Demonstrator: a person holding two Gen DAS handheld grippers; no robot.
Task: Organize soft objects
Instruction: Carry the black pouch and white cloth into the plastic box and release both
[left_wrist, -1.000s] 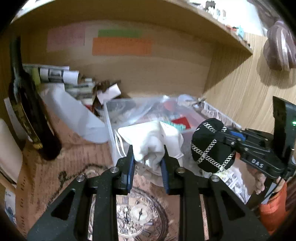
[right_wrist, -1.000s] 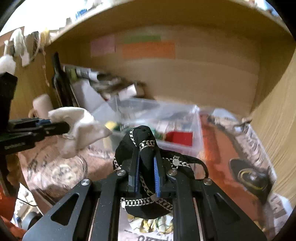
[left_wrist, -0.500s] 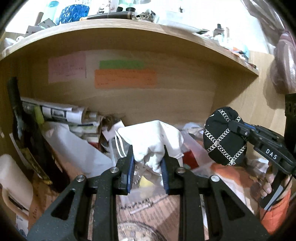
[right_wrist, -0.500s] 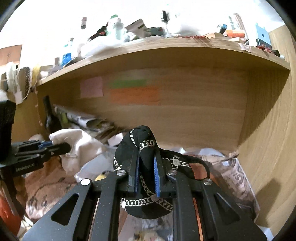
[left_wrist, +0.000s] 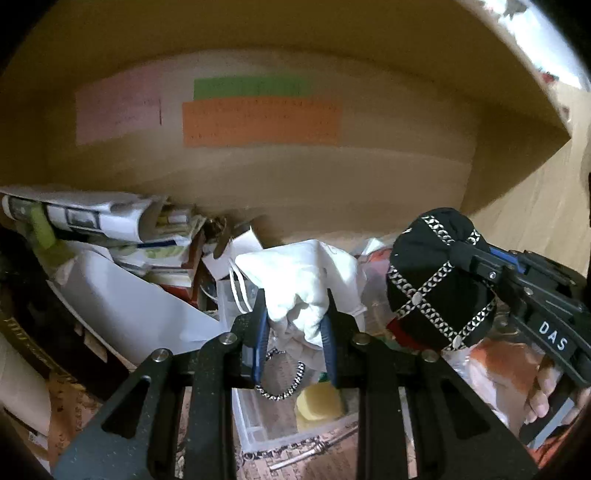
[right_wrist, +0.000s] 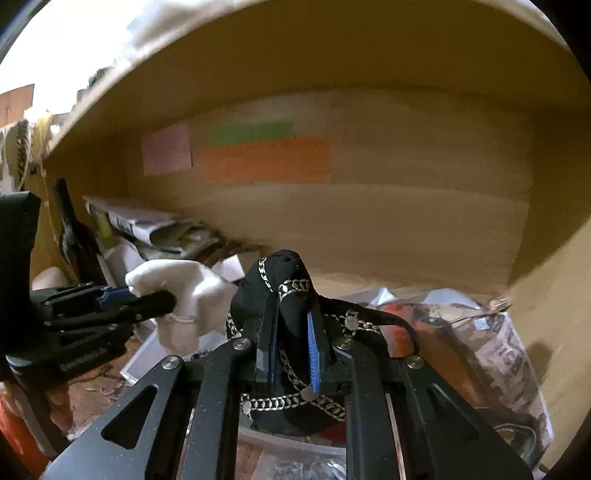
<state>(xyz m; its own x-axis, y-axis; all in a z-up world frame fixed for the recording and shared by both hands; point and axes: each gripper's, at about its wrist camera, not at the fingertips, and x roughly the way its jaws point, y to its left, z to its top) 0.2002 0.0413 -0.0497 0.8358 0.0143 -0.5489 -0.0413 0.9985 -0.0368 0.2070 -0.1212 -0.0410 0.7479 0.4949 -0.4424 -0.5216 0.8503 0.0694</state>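
both claws nearer shelf wall (left_wrist: 332, 177)

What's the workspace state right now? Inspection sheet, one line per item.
Surface: patterned cloth on the desk, mostly covered.
Job's things: white cloth bag and black chain-trimmed cap, both held in the air above a clear plastic bin.
Clutter: rolled papers, dark bottle, printed plastic bag, loose chain and yellow item in the bin.
Grippers: left gripper shut on the white cloth bag; right gripper shut on the black chain-trimmed cap.
Cables: nothing seen.
Surroundings: wooden alcove under a shelf; pink note, green note and orange note on the back wall.
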